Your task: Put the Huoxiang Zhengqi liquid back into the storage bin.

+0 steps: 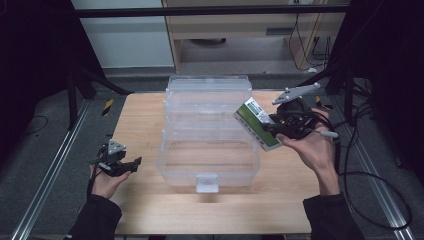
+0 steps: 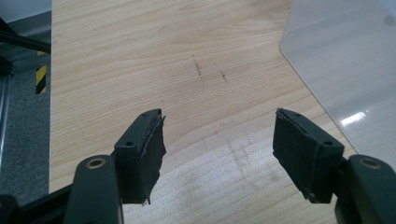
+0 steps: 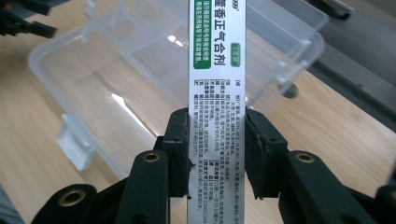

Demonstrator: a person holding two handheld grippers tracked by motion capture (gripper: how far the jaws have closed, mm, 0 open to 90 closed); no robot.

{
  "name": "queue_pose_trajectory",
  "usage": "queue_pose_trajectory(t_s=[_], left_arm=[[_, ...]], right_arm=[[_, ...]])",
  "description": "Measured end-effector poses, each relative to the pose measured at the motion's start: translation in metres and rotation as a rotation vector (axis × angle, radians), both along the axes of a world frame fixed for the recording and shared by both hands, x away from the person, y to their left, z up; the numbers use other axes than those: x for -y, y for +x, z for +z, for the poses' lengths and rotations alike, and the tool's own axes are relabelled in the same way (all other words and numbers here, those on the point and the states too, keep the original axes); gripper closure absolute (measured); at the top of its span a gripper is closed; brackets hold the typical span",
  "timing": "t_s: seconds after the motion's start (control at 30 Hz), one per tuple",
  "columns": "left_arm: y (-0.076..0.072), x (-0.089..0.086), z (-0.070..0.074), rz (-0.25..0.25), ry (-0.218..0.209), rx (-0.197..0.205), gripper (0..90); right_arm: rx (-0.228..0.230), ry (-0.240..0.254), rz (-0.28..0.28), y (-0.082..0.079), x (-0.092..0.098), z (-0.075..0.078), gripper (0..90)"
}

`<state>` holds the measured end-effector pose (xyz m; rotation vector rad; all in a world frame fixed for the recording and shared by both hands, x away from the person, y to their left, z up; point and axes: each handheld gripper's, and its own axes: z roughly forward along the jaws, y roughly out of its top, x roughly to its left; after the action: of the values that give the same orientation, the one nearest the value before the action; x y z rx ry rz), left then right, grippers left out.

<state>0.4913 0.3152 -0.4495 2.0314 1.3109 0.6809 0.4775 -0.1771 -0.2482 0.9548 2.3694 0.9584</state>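
Now, right gripper jaws clamped on a green-and-white box, left gripper jaws wide apart, holding nothing.

The slim box held in the right gripper carries the only print I can make out. On its narrow white face, a green band holds large white Chinese characters ending in 藿香正气合剂, with a small green tag just below it. Beneath that run columns of small black Chinese print, too fine to read. From the high view, the box shows a green face with white lettering, too small to tell.
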Motion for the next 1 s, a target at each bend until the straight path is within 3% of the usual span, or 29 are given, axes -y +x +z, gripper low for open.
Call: queue_pose_trajectory(t_s=[0.53,0.77,1.0], left_arm=[[0.000,0.000,0.001,0.000,0.001,0.001,33.2],[0.000,0.000,0.000,-0.001,0.004,0.000,33.2],[0.000,0.001,-0.001,-0.003,0.009,-0.006,33.2]], right_arm=[[-0.068,0.007,0.266,0.025,-0.022,-0.014,64.5],[-0.096,-0.040,0.333,0.030,-0.025,-0.020,64.4],[-0.106,-0.101,0.437,0.032,-0.033,-0.026,64.4]])
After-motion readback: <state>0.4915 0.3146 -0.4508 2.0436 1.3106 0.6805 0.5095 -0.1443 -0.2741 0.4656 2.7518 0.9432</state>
